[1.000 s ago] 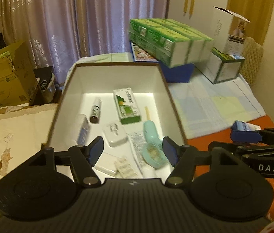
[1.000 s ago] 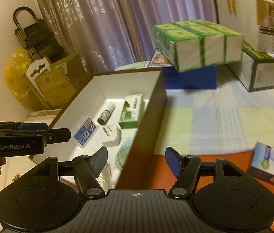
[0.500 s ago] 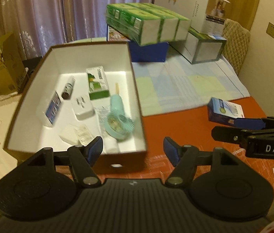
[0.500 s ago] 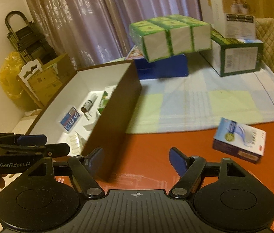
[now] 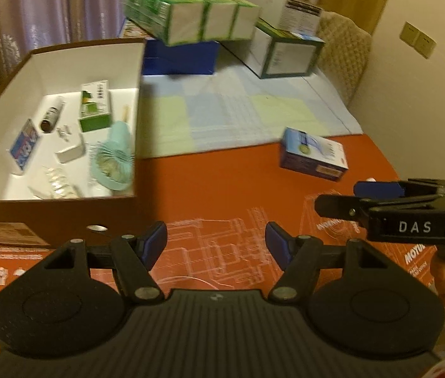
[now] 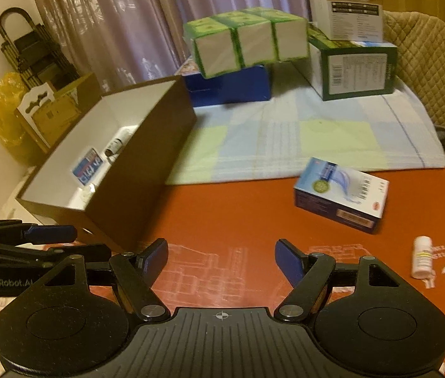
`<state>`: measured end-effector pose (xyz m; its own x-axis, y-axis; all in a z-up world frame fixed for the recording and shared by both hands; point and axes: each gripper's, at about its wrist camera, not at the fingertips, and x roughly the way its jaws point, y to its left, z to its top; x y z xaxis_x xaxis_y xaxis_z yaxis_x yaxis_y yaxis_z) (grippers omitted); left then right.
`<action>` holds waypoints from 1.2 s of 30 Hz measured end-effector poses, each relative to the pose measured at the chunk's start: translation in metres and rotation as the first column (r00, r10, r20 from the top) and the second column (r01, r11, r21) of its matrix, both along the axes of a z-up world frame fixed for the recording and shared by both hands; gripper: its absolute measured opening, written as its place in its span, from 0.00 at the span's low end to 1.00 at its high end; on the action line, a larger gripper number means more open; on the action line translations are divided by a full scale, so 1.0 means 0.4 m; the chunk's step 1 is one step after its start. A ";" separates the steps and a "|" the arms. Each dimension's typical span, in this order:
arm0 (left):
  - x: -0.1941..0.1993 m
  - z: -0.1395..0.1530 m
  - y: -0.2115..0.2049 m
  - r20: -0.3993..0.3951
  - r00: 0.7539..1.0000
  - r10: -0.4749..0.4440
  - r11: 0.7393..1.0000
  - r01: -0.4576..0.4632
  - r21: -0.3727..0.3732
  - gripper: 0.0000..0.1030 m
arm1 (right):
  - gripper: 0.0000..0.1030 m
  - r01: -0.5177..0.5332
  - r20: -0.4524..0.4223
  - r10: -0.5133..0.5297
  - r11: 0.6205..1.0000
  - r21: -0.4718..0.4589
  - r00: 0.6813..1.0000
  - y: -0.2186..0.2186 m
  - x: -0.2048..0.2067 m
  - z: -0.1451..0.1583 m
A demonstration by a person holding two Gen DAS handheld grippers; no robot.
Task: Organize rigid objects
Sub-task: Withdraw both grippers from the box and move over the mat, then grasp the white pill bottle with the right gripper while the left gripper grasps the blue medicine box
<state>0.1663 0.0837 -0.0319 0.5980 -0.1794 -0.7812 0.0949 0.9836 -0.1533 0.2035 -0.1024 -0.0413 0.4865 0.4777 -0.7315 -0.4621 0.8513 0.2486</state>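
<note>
Left wrist view: the left claw [image 5: 215, 242] hangs released over the orange worktop [image 5: 222, 186]. At right, the right claw [image 5: 361, 195] carries the letters "DAS". A blue-and-white carton [image 5: 313, 157] lies right of centre; the brown box [image 5: 55, 220] holds small items at left.

Right wrist view: the right claw [image 6: 221, 256] stands released, nothing between its jaws, having opened wider earlier in the last second. "GenRobot.AI" marks the left claw [image 6: 61, 239] at lower left. The carton [image 6: 342, 195] and a white bottle [image 6: 421, 257] lie on the worktop [image 6: 238, 214]; their print is unreadable.
</note>
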 end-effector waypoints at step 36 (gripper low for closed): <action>0.173 -0.106 -0.279 0.004 0.986 -0.169 0.985 0.169 0.025 0.63 | 0.70 0.279 0.036 -0.277 0.950 -0.138 0.960 -0.345 0.082 -0.112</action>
